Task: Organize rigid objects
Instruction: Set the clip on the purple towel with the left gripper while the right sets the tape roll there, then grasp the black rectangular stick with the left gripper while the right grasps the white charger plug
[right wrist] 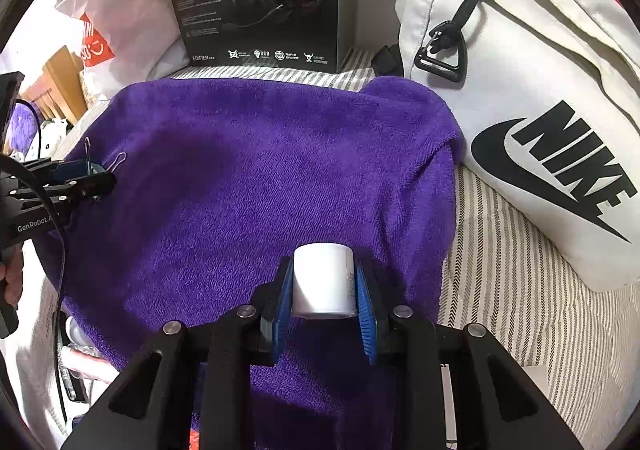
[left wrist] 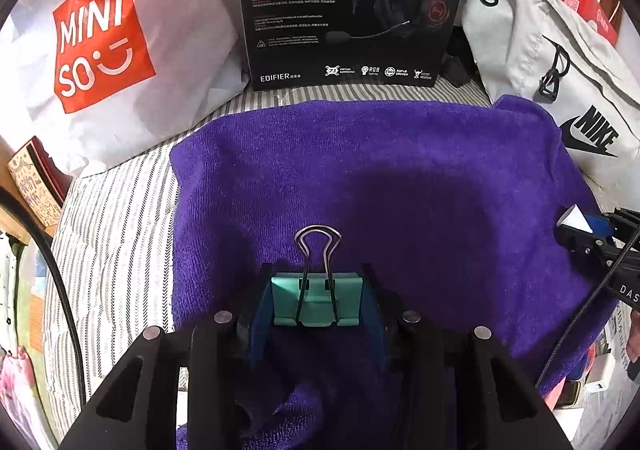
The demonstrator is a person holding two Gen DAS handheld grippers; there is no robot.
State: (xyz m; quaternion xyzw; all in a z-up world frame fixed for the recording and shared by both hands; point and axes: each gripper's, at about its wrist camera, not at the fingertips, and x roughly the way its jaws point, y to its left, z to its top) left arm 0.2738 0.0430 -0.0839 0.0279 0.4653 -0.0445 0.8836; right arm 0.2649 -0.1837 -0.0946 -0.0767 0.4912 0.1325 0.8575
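My left gripper (left wrist: 318,296) is shut on a teal binder clip (left wrist: 318,300) with silver wire handles, held just above a purple towel (left wrist: 380,177). My right gripper (right wrist: 324,290) is shut on a small white cylindrical container (right wrist: 323,282), also above the purple towel (right wrist: 260,169). In the right wrist view the left gripper (right wrist: 90,173) shows at the left edge with the clip (right wrist: 94,169). In the left wrist view the right gripper (left wrist: 580,228) shows at the right edge with the white container (left wrist: 575,218).
A black Edifier headset box (left wrist: 352,5) stands behind the towel. A white Miniso bag (left wrist: 100,49) lies at the back left, a white Nike bag (right wrist: 540,109) at the right. The towel lies on a striped sheet (right wrist: 520,310). A black cable (left wrist: 60,282) runs at the left.
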